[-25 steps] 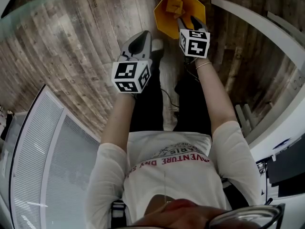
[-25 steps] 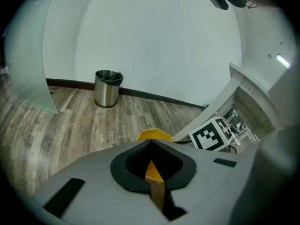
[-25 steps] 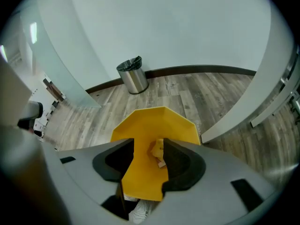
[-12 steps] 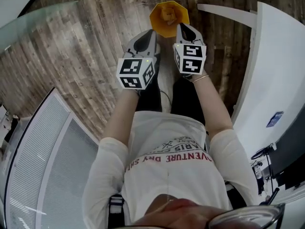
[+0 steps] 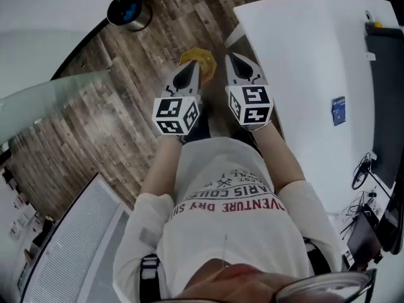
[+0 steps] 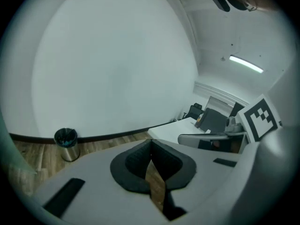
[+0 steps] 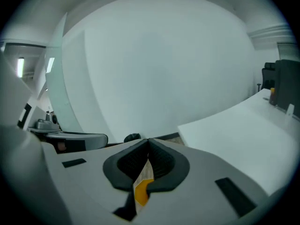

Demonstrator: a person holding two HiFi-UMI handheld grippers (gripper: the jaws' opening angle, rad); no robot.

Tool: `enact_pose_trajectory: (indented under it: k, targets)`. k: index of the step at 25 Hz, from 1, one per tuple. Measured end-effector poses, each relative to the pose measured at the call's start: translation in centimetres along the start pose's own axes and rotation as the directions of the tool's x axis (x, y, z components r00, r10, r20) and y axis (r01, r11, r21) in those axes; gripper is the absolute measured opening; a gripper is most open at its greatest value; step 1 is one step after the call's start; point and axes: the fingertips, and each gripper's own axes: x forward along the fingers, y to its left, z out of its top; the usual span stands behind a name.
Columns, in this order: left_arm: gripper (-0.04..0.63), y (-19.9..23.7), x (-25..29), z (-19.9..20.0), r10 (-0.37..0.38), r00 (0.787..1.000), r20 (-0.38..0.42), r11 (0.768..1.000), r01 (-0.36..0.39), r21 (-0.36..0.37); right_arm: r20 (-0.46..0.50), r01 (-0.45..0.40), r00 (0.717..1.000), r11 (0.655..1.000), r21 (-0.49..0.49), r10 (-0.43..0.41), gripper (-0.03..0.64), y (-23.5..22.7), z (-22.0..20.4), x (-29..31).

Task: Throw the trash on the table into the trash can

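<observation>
wooden floor holds a yellow trash can, half hidden behind the left tool.

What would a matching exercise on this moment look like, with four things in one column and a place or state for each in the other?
Things:
1. yellow trash can
2. metal bin
3. white table
4. right gripper

Places or states:
A. jaws shut, nothing between them
B. fills the head view's upper right
C. on the floor, partly hidden by the left gripper
D. against the curved wall, dark liner inside

Pairs: 1-C, 2-D, 3-B, 4-A.
</observation>
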Motion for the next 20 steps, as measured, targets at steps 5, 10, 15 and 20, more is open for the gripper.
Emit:
enact_pose_trajectory:
  k: [5,10,15,20]
  targets:
    - [0.023,-9.7,0.1,4.4,-0.170,0.985,0.018,0.980,0.167,0.113,0.107,0.108,0.988,0.992,0.062,-0.114,0.026,-4.5,3.9,-10.0]
    - [0.023,-22.1,3.0,5.5,-0.434,0.900,-0.039,0.869,0.430,0.244,0.194,0.357,0.906,0.925,0.129,-0.376,0.026,-12.3,3.5,-19.9]
    - [0.023,-35.6,3.6,2.2,-0.617,0.773,-0.149,0.707,0.628,0.326,0.203,0.536,0.792,0.815,0.221,-0.576,0.026,-19.5,0.2,-31.1]
    - [0.023,-48.2,2.2,-3.4,-0.742,0.617,-0.263,0.519,0.776,0.357,0.162,0.669,0.648,0.658,0.345,-0.744,0.026,-25.1,-5.3,-42.2]
